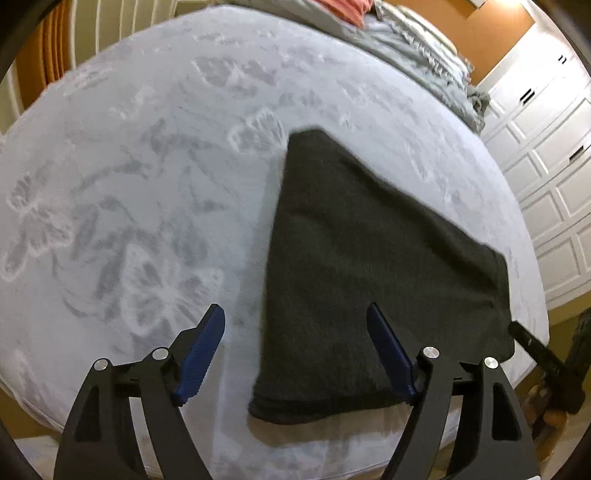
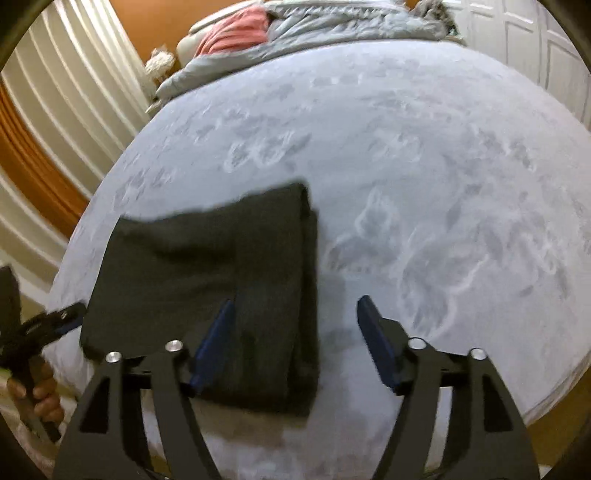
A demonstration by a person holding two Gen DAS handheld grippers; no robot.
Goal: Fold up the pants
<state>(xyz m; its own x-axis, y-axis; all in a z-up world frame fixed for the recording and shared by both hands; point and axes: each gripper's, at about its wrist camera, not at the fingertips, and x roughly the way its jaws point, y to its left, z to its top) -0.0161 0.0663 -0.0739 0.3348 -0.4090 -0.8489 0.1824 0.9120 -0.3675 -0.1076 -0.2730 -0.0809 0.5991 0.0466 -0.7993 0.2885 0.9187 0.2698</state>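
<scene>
I see the pants lying folded into a dark rectangle on the bed, near its front edge. My left gripper is spread wide and holds nothing, its right finger above the cloth. My right gripper is also spread and empty, the pants at its 10 o'clock. A grey blanket lies at 12 o'clock.

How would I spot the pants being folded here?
Start at the big bed with its pale floral cover. Near the edge closest to the cameras lies a flat, dark charcoal rectangle: the folded pants. They are the only dark item; the grey bedding and pink cloth sit far off.
</scene>
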